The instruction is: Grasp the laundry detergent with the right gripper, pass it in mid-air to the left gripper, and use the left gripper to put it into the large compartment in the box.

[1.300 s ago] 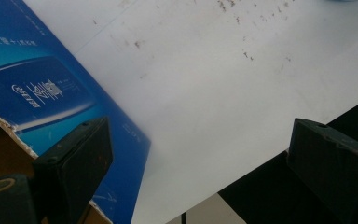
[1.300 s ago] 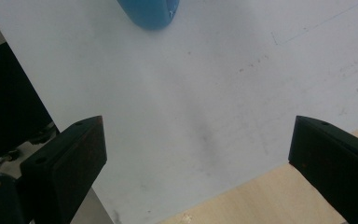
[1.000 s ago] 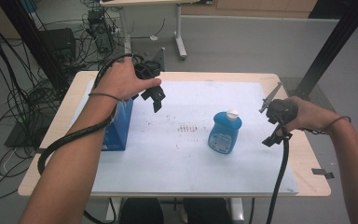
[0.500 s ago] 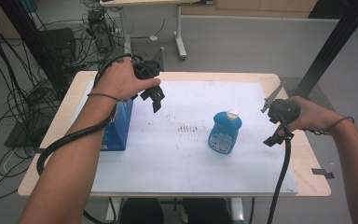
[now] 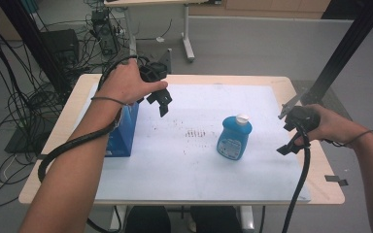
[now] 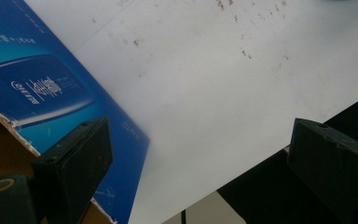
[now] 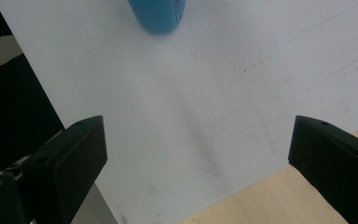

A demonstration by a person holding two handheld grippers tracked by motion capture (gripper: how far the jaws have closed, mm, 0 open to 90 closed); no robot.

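Blue bottle [image 5: 234, 138] upright, ahead-left of right gripper [image 5: 288, 130], nearer than left gripper [image 5: 161, 99]; both jaws wide open, empty.

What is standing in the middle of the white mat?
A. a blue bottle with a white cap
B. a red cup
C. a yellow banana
A: a blue bottle with a white cap stands upright on the white mat, between the two open grippers.

Even, soft light is cast from overhead; the white mat [image 5: 194, 160] is slightly washed out. Faint shadows are thrown, and near jaws are blurred in both gripper views
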